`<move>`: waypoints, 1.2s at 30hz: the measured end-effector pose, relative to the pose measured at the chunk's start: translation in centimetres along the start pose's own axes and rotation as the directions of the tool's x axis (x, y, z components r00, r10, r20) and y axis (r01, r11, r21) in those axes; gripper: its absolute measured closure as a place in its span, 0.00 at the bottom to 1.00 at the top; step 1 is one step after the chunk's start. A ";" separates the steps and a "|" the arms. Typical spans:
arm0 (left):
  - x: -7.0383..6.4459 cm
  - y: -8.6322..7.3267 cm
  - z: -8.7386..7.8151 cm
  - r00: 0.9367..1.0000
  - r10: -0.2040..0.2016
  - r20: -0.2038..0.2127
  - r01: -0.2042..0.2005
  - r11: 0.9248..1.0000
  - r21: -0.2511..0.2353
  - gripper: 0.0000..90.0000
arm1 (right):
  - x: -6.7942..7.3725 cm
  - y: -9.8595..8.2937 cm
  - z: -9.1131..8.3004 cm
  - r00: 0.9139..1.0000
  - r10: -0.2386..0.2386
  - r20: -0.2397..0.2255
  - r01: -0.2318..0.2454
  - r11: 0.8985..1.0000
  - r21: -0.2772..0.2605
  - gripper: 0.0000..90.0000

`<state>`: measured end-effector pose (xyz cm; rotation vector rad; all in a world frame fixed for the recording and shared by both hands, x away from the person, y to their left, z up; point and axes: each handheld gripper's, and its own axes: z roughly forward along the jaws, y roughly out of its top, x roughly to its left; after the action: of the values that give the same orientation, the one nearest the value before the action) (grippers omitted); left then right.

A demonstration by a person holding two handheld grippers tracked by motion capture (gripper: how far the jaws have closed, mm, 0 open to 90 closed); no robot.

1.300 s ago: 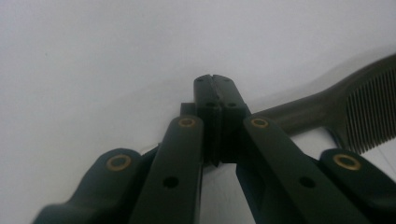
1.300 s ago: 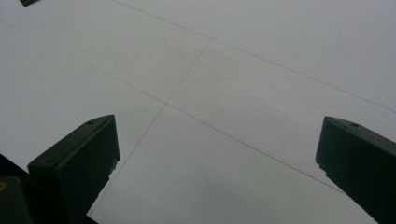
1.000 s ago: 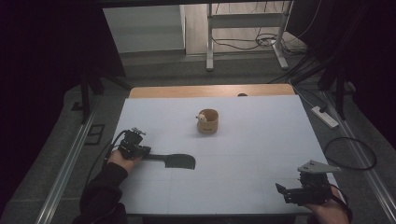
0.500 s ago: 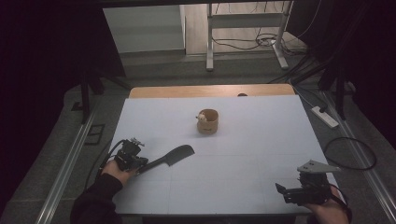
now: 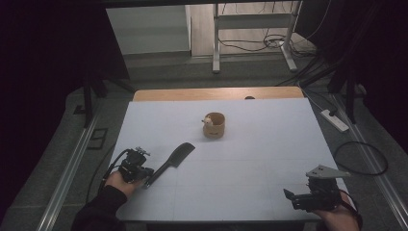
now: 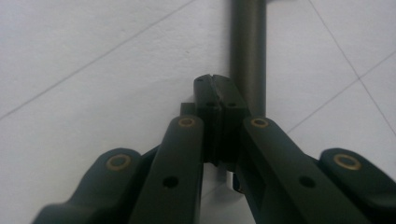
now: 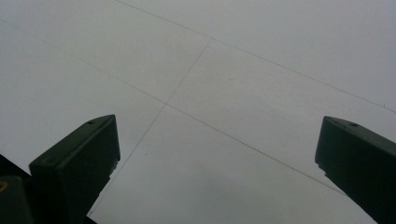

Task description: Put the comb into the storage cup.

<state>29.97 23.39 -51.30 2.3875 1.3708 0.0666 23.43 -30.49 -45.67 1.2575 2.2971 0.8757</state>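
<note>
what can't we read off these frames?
- Left gripper view: jaws shut, comb handle passes beside them; whether anything is pinched is hidden by the jaws. Comb head cut off by the top edge.
- High view: the pale thing in the wooden cup is too small to identify.

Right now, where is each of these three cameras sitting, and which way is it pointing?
High view: fixed above the person's side, looking forward and down on the white table; both forearms, left gripper and right gripper show.
Left gripper view: rides the left gripper, looking along its shut jaws at the black comb.
Right gripper view: rides the right gripper, jaws apart, facing bare tabletop.
Shared: high and left gripper views both show the comb.
</note>
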 end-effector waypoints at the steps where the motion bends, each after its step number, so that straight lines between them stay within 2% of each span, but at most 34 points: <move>1: -0.1 0.0 0.0 1.000 -0.003 0.002 0.003 1.000 0.000 0.99 | 0.0 0.0 0.0 1.000 0.000 0.000 0.000 1.000 0.000 0.00; 8: -0.3 -0.2 -0.4 1.000 -0.027 0.004 0.027 0.999 -0.023 0.98 | 0.0 0.0 0.0 1.000 -0.003 0.000 0.003 1.000 -0.001 0.00; 11: -0.4 -0.4 -1.2 0.999 -0.029 -0.022 0.027 0.997 -0.070 0.94 | 0.0 0.0 0.0 1.000 -0.004 0.000 0.004 1.000 -0.003 0.00; 15: -0.7 -0.8 -1.9 0.999 -0.036 -0.015 0.034 0.992 -0.123 0.85 | 0.0 0.0 -0.1 1.000 -0.004 -0.001 0.004 1.000 -0.004 0.00; 19: -0.9 -1.1 -2.5 0.999 -0.049 -0.019 0.045 0.986 -0.161 0.71 | 0.0 0.0 -0.1 1.000 -0.005 -0.001 0.005 1.000 -0.005 0.00; 21: -1.0 -1.1 -2.7 0.998 -0.052 -0.025 0.047 0.983 -0.179 0.59 | 0.0 0.0 -0.1 1.000 -0.005 -0.001 0.005 1.000 -0.006 0.00; 23: -1.1 -1.1 -2.9 0.998 -0.050 -0.032 0.042 0.980 -0.197 0.54 | 0.0 0.0 -0.1 1.000 -0.005 -0.001 0.005 1.000 -0.005 0.00; 27: -1.3 -1.0 -3.2 0.997 -0.060 -0.042 0.049 0.972 -0.232 0.37 | 0.0 0.0 0.0 1.000 -0.006 -0.002 0.006 1.000 -0.005 0.00; 31: -1.5 -0.8 -3.3 0.998 -0.061 -0.035 0.051 0.969 -0.241 0.19 | 0.0 0.0 0.0 1.000 -0.007 -0.002 0.007 1.000 -0.005 0.00; 36: -1.9 -0.4 -3.7 0.999 -0.028 -0.034 0.018 0.968 -0.249 0.06 | 0.1 0.0 0.0 1.000 -0.008 -0.002 0.008 1.000 -0.003 0.00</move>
<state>27.85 23.12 -47.75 2.1719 1.3211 0.2616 23.38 -30.46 -45.66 1.2464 2.2996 0.8784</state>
